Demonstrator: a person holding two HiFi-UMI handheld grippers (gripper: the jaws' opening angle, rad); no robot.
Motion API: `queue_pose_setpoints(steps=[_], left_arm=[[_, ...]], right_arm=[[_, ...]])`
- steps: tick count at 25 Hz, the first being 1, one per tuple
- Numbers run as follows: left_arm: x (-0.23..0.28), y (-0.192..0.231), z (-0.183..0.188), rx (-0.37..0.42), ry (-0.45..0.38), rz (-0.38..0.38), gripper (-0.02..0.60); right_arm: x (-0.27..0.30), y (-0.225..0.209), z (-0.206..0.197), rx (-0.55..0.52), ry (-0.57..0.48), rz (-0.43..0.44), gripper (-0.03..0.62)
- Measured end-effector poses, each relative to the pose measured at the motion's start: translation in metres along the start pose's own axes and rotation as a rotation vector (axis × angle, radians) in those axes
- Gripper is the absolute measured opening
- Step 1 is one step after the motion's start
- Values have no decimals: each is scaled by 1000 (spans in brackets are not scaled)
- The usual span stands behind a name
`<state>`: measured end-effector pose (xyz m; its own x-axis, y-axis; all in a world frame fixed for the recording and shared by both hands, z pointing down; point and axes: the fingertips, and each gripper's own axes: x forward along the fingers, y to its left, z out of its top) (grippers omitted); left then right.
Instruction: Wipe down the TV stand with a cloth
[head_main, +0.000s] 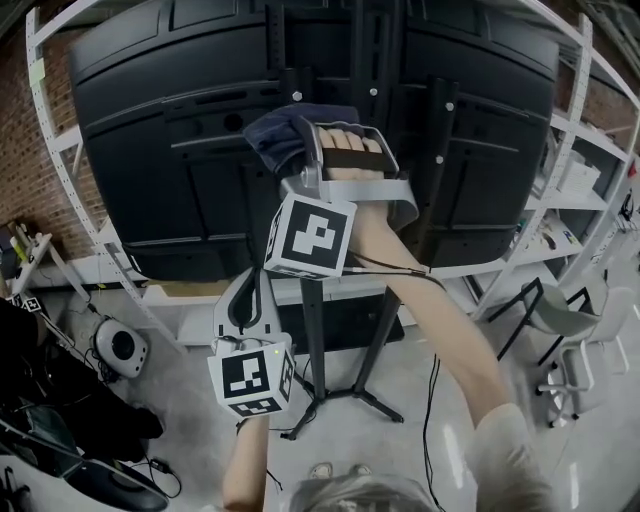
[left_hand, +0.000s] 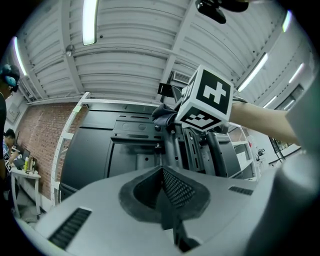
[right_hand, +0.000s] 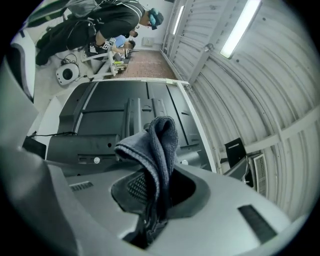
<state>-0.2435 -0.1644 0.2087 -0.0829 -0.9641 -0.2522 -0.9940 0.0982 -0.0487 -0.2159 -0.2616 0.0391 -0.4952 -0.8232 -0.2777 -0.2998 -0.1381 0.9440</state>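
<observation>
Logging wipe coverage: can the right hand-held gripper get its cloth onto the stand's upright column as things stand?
Probably yes. The right hand-held gripper is shut on the cloth and is close up to the upright column, with nothing seen between them.

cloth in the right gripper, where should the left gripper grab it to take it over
Probably the loose folded bunch of the cloth that sticks out past the right gripper's shut jaws, not the pinched tail. Come from the person's left, where it overhangs in the head view. The left gripper is shut with nothing in it, so it must open first.
</observation>
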Motion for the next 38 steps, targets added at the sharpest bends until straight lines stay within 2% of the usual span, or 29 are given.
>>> queue_pose_setpoints(steps=[3, 7, 12, 18, 23, 38], left_arm=[[-3, 4, -5, -17, 5, 7, 15], [-7, 7, -12, -35, 9, 19, 15], [-12, 7, -18, -29, 17, 28, 15], [-13, 9, -14, -32, 25, 38, 15], [-21, 17, -23, -33, 35, 49, 15], [-28, 20, -45, -41, 96, 68, 15]], right_arm=[[-2, 17, -5, -48, 19, 24, 57], [-10, 38, 0, -31, -6, 63, 57], [-18, 52, -12, -85, 33, 45, 57], [-19, 65, -19, -50, 48, 91, 57], [-27, 98, -22, -41, 58, 122, 57], [-41, 145, -35, -15, 65, 191, 58]])
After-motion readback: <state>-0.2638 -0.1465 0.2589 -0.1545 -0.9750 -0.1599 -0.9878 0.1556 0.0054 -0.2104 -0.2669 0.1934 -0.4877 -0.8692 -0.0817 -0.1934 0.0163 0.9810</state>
